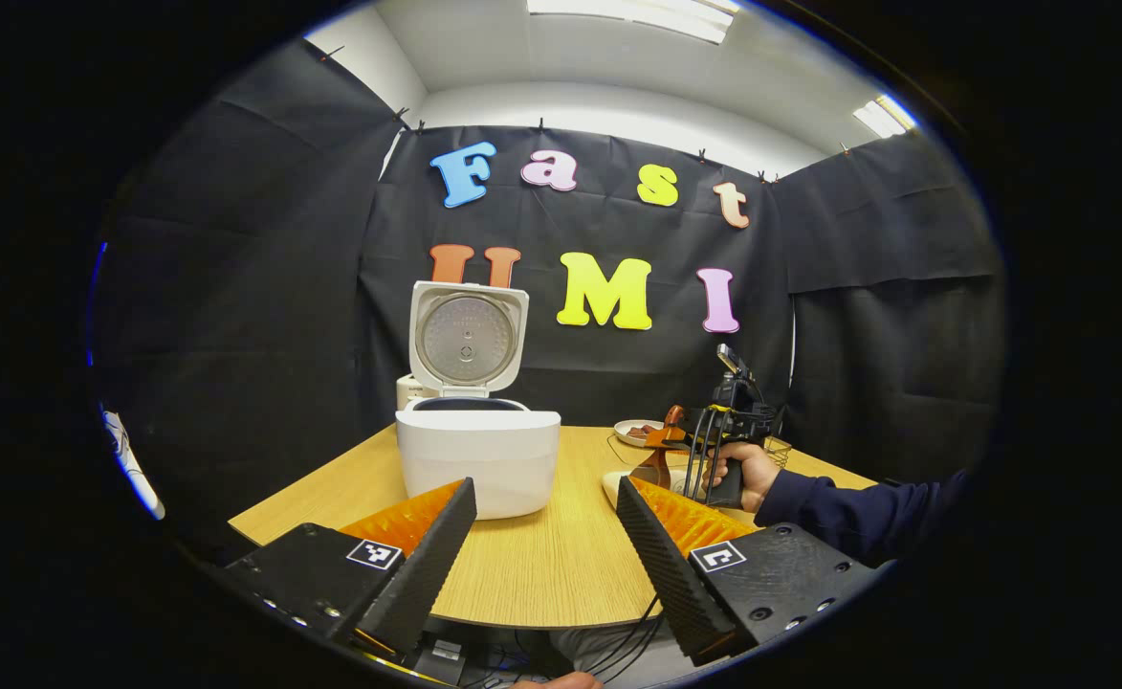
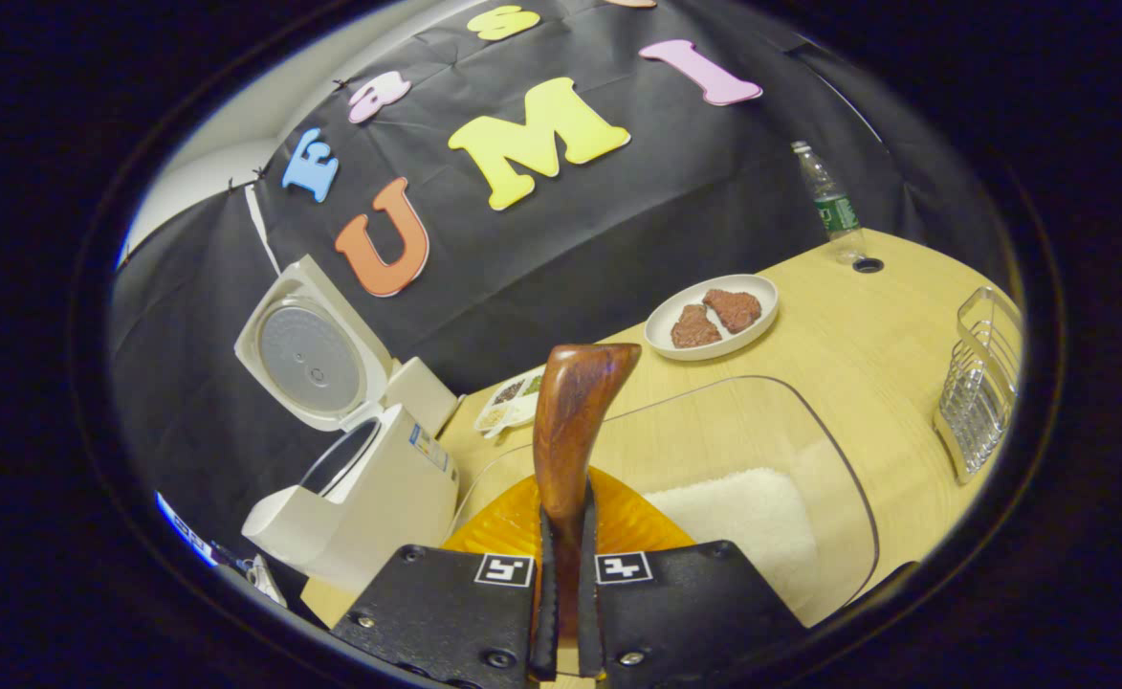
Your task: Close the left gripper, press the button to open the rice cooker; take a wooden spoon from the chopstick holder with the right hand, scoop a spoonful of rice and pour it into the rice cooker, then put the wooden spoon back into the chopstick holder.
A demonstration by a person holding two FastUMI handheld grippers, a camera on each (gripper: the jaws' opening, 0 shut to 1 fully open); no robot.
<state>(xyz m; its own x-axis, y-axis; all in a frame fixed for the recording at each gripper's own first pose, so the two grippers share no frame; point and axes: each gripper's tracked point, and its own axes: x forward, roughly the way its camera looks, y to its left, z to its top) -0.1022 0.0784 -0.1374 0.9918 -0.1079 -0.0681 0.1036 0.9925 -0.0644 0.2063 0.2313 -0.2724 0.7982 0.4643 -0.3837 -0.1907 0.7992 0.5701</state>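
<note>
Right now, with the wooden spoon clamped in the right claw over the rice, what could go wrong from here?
1. The right claw grips the wooden spoon on a narrow part of the handle; it may twist when it digs into the rice.
2. The rice cooker sits off to the side, so grains may spill on the table in transit.
3. The raised lid could be clipped while pouring.

One rice cooker (image 1: 477,457) stands open on one wooden table (image 1: 541,565), where one wooden spoon (image 2: 572,421) is clamped in one of two grippers, the right gripper (image 2: 565,593), while the left gripper (image 1: 546,536) stands with fingers apart; also counted are one white plate (image 2: 711,340) bearing two brown pieces of meat (image 2: 733,308), one clear container of rice (image 2: 761,517), one wire chopstick holder (image 2: 981,392), one water bottle (image 2: 828,203) and one small divided dish (image 2: 511,402)
</note>
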